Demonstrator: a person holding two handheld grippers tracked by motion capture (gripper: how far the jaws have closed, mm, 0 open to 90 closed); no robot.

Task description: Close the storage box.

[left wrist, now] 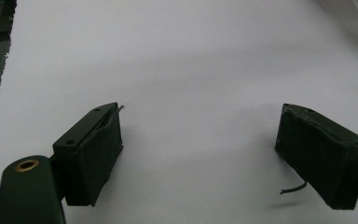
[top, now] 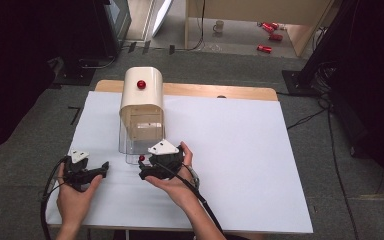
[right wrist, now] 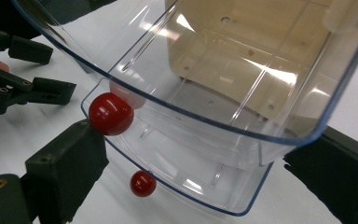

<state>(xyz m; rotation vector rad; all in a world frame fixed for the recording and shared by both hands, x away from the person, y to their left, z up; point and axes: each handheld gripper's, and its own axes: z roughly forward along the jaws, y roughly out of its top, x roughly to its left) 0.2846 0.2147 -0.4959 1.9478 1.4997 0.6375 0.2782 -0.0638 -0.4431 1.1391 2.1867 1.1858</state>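
Note:
A cream box (top: 141, 97) with a red knob (top: 141, 84) on top stands at the back left of the white sheet (top: 240, 150). Its clear plastic drawer (top: 136, 145) (right wrist: 223, 116) is pulled out toward me. My right gripper (top: 147, 167) (right wrist: 205, 163) is open at the drawer's front lip, one jaw on each side of it. The drawer's small red knob (top: 141, 158) (right wrist: 111, 113) rests against the left jaw, with a smaller red reflection (right wrist: 143, 183) below it. My left gripper (top: 104, 167) (left wrist: 200, 149) is open and empty, low over the bare sheet to the left of the drawer.
The sheet covers a wooden table (top: 220, 91) on grey carpet. A mug (top: 219, 26) and red cans (top: 270, 30) lie on the floor far behind. Black stands (top: 300, 80) flank the table. The left gripper (right wrist: 28, 88) appears at the upper left of the right gripper view.

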